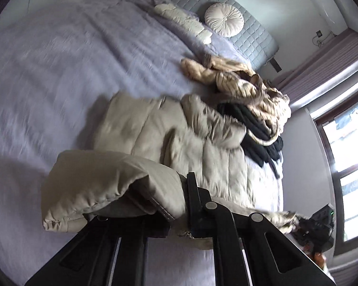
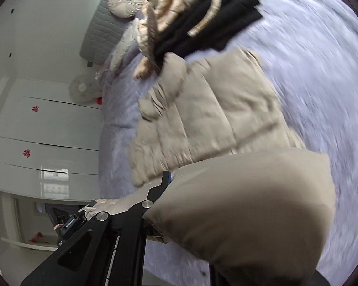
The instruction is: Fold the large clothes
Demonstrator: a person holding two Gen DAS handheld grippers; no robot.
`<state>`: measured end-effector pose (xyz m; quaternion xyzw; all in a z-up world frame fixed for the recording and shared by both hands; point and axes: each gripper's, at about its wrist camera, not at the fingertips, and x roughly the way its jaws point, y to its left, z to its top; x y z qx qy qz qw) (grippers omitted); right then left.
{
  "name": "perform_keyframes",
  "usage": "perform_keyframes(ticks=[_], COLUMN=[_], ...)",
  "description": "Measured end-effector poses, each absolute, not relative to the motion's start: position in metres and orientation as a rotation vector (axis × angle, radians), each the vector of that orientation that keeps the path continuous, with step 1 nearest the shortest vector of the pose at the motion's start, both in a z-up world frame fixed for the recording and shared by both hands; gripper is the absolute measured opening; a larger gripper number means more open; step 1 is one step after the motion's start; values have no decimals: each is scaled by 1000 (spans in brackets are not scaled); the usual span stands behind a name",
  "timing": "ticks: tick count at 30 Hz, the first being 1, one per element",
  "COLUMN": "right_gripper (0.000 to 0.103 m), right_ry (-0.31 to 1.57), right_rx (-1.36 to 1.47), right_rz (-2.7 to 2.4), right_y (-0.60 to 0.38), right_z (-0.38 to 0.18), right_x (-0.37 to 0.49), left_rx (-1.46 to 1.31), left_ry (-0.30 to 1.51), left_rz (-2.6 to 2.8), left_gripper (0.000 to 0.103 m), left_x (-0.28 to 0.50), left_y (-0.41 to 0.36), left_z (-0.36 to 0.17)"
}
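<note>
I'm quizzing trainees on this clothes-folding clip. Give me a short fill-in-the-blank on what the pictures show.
1. Both hand-held grippers are shut on the beige ____ jacket.
2. The jacket lies on a ____ bedspread.
3. The round white cushion leans against the grey ____.
4. In the clothes pile beyond the jacket, the darkest garment is ____.

Missing words: puffer; lavender; headboard; black

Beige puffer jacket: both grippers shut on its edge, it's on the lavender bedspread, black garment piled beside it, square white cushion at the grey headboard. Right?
One error: the white cushion is round, not square, as the left wrist view shows. The rest stands: both the left gripper and the right gripper are shut on the beige puffer jacket.
</note>
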<state>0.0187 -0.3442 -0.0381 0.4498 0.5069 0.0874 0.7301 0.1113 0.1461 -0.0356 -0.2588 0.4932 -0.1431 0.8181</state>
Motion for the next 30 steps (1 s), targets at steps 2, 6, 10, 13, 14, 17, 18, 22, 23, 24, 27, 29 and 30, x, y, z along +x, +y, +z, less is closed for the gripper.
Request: perform_keyframes(ticks=[2,6,10,13,14,17,18,22,23,24,27,29,30], right_gripper=[10,10,10,10,10,10,10,12,13,16,35,66,81], right_ry=[1098,1105,1142,1173,1186,1213,1218,1237,1243,1247,1237,1204,1172], right_rx=[949,953,933,955,956,972,981,974,966,963,934,886,844], right_rz=[181,113,43,-10,-24,-48,-49,-43,-39,-34,-6,22,31], right_y=[-342,-343,-342,-341,-341,-342,-343,-346,-346,-347,-346,-345,-345], right_z=[-37,-54,-84,-113,-122,-140,-144,-146,-144,-143,-130,-112,-99], right_x=[51,101,133,151,155,164,165,169,170,170,168,164,160], left_rx=[-519,-474,-415,-376,-373,-379,-385,-302,-274,-254,-216,-190,-171], left_ry=[1044,1078,1145,1190,1203,1238,1243,1222,1199,1174,1117,1111,1111], left_rz=[-309,-304,-311,-304,-303,-296,-298,-291,-285,-281,-270,-258,-252], left_gripper=[13,13,13,13,13,17,17,46,59,64,72,72,72], left_x=[140,199,244,265,270,281,283,278,275,273,269,268,268], left_y=[141,134,122,116,114,114,115,115,115,117,122,125,125], left_z=[-37,-61,-98,-123,-128,-141,-142,-125,-117,-109,-90,-88,-89])
